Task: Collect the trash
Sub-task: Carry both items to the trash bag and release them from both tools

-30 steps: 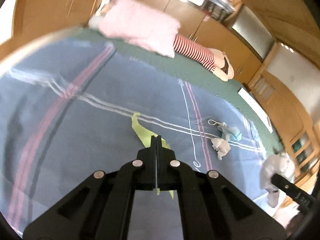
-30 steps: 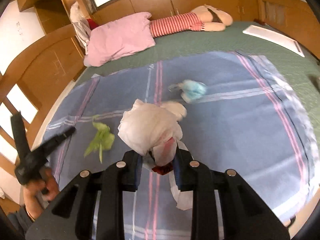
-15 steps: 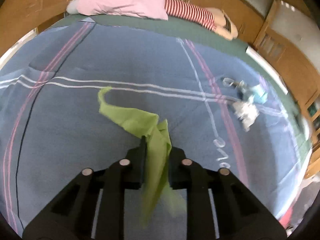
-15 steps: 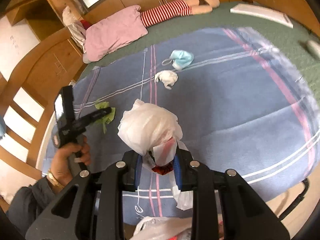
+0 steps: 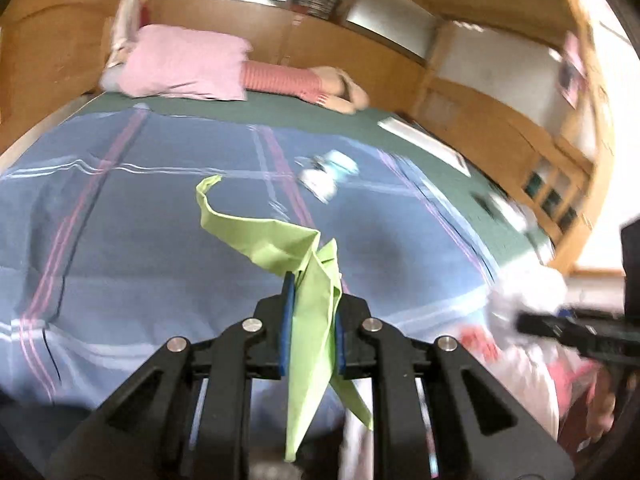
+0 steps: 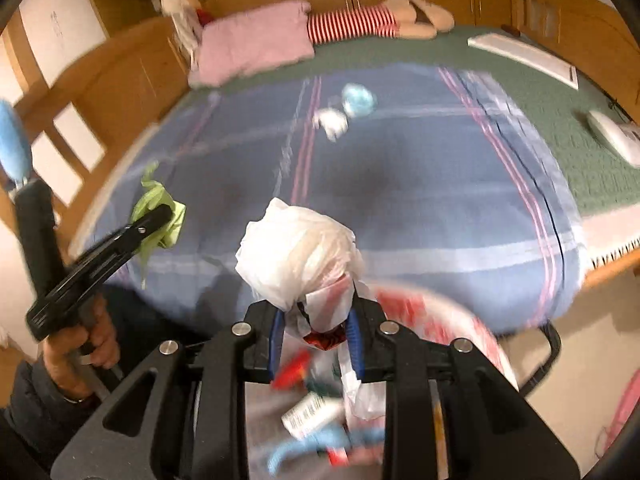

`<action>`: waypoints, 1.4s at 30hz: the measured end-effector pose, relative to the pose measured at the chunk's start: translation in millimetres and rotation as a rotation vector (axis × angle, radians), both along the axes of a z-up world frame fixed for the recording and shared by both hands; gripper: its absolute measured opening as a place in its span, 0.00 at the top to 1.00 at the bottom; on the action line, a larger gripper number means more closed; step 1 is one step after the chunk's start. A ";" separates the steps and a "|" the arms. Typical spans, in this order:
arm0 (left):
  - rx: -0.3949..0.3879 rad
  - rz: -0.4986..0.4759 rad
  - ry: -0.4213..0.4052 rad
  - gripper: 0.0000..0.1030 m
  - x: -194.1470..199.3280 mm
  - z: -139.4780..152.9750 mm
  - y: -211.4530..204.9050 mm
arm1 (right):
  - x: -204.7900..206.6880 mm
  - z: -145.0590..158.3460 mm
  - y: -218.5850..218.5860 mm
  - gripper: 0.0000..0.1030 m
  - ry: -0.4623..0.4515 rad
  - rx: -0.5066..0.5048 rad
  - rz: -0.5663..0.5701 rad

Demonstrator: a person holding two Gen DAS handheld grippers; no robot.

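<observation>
Left wrist view: the left gripper (image 5: pixel 310 320) has its jaws clamped on a crumpled strip of lime-green paper (image 5: pixel 280 244), which sticks up out of the blue pads and curls off to the left, with a tail hanging below the jaws. It's lifted clear of the bed's blue plaid blanket (image 5: pixel 120 240). Further back on the blanket, a light-blue face mask (image 5: pixel 340 162) and a crumpled white tissue (image 5: pixel 318 184) sit just beside each other, both pretty blurry. Behind them there's a pink pillow (image 5: pixel 184 64) and a red-and-white striped plush toy (image 5: pixel 288 80) on the green bedspread (image 5: pixel 280 114). At the right edge the right gripper (image 5: pixel 568 328) pokes in, smeared by motion blur, next to something white.

Right wrist view: the right gripper (image 6: pixel 316 320) has its jaws gripping the bunched neck of a white plastic trash bag (image 6: pixel 298 260). The bag's mouth hangs below, off the foot of the bed, and you can make out some red, white and blue wrappers (image 6: pixel 312 412) inside, too blurry to name. On the left, a person's hand (image 6: pixel 86 344) holds the left gripper up with the green paper in it, over the blanket's left edge. Mask and tissue are lying mid-blanket, well apart from both grippers.
</observation>
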State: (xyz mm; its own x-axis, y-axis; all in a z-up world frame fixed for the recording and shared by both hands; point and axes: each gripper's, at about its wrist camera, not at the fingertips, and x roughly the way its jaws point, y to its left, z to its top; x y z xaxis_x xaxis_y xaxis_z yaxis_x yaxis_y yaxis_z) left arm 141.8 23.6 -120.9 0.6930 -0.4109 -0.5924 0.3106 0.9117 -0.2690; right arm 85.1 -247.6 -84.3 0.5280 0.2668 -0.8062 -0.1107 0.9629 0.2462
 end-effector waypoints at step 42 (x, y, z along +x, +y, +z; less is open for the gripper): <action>-0.146 -0.446 0.170 0.11 -35.4 -37.0 -50.9 | -20.8 5.7 -66.6 0.20 0.004 0.136 -0.501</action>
State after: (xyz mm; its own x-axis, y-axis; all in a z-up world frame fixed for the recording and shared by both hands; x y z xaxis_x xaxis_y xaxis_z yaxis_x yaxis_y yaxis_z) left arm 106.4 -27.3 -158.0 0.3293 -0.7325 -0.5958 0.6028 0.6488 -0.4644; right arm 64.4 -314.2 -78.6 0.6151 0.0844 -0.7839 0.3572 0.8566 0.3725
